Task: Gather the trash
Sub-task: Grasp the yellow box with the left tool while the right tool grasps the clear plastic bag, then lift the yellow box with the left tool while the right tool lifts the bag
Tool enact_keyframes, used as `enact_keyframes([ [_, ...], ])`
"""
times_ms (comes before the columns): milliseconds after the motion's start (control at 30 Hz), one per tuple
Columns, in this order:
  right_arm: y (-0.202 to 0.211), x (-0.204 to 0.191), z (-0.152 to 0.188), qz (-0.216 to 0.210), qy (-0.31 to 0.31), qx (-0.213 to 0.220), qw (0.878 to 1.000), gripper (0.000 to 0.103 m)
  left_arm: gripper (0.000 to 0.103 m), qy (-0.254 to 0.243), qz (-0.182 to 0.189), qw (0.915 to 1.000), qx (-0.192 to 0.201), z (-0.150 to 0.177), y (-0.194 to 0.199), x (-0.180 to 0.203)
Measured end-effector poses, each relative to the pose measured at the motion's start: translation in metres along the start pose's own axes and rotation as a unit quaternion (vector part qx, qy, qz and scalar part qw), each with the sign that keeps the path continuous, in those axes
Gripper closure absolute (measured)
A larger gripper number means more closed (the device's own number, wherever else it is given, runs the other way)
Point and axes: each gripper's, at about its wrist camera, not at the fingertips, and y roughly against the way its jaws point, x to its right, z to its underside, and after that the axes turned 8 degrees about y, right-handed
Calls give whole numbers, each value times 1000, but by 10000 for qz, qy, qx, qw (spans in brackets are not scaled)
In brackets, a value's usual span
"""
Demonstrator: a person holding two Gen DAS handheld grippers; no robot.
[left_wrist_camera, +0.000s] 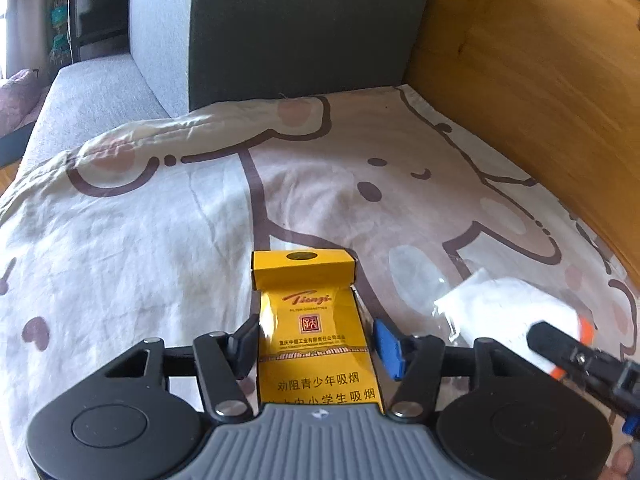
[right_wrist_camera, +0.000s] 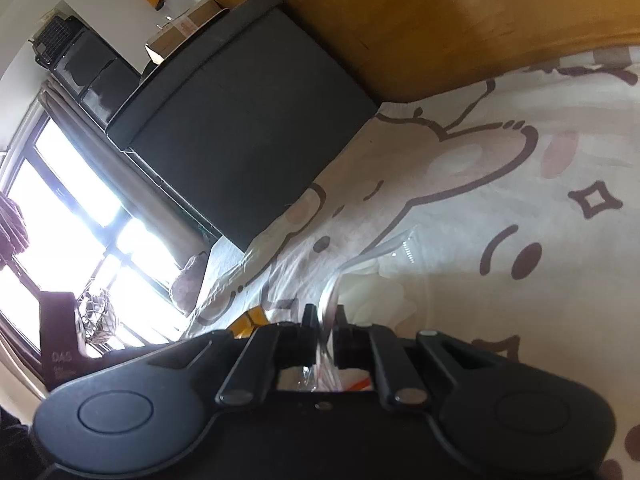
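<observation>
A yellow cigarette pack with its lid flipped open lies between the fingers of my left gripper, over the cartoon-print bedsheet. The jaws stand apart on either side of the pack; the left finger is at its edge, the blue-padded right finger is slightly off it. My right gripper is shut on a clear plastic bag holding white trash; it also shows at the right of the left wrist view. The pack's yellow edge shows in the right wrist view.
A wooden headboard runs along the right side of the bed. A dark cabinet stands beyond the bed's far edge, with a grey sofa to its left. A bright window is further off.
</observation>
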Motion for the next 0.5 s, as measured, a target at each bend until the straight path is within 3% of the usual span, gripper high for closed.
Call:
enact_keyframes([
  [267, -2, -20, 4, 32, 380, -79, 9992, 95, 44, 19, -20, 9992, 402, 15, 49, -16],
  [500, 8, -53, 22, 26, 772, -166, 9969, 95, 44, -3, -253, 9962, 837, 30, 101, -37],
])
